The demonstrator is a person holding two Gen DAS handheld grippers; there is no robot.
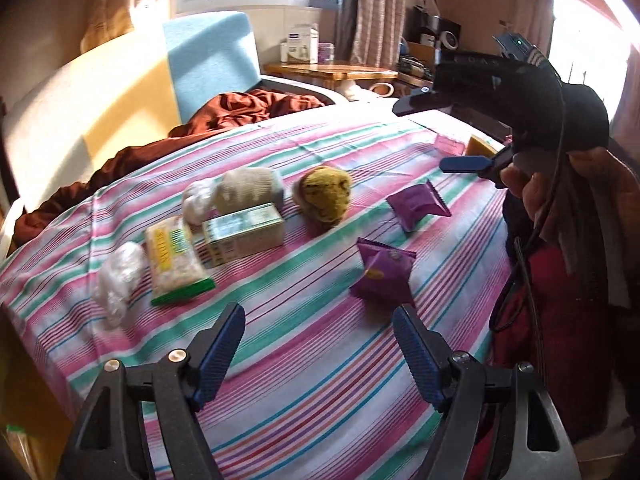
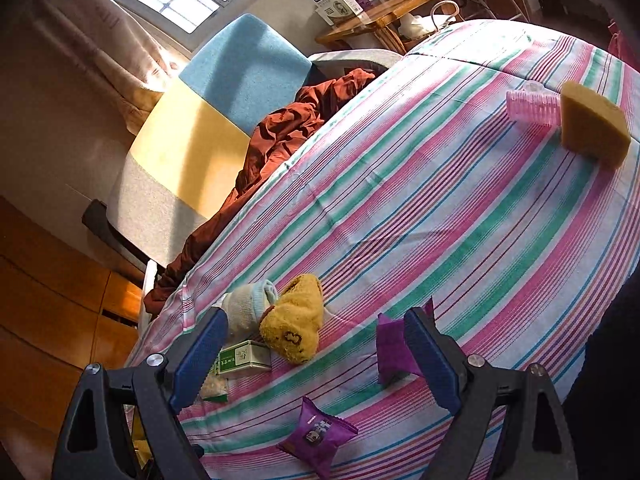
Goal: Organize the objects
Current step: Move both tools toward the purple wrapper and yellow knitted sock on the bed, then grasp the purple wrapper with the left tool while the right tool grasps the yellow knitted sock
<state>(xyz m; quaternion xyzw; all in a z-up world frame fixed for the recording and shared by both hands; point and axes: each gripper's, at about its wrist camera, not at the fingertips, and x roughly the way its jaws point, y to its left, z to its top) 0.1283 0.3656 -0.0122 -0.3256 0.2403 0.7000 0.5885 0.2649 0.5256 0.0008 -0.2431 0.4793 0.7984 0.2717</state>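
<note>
Both tools hover empty over the bed point(image 1: 320, 380): left tool point(image 1: 320, 360) and right tool point(image 2: 316, 356) stand with jaws spread. Step in hand: selecting an item. The nearest purple packet point(image 1: 382, 276) lies toward the bed's near edge; the next move likely calls for descending to straddle it

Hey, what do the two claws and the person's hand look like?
Both the left claw and right claw have black triangular frames, silver screws and ribbed blue fingers. From the left view, a bare hand grips the right one's black handle, with a thin black cable hanging down.
</note>
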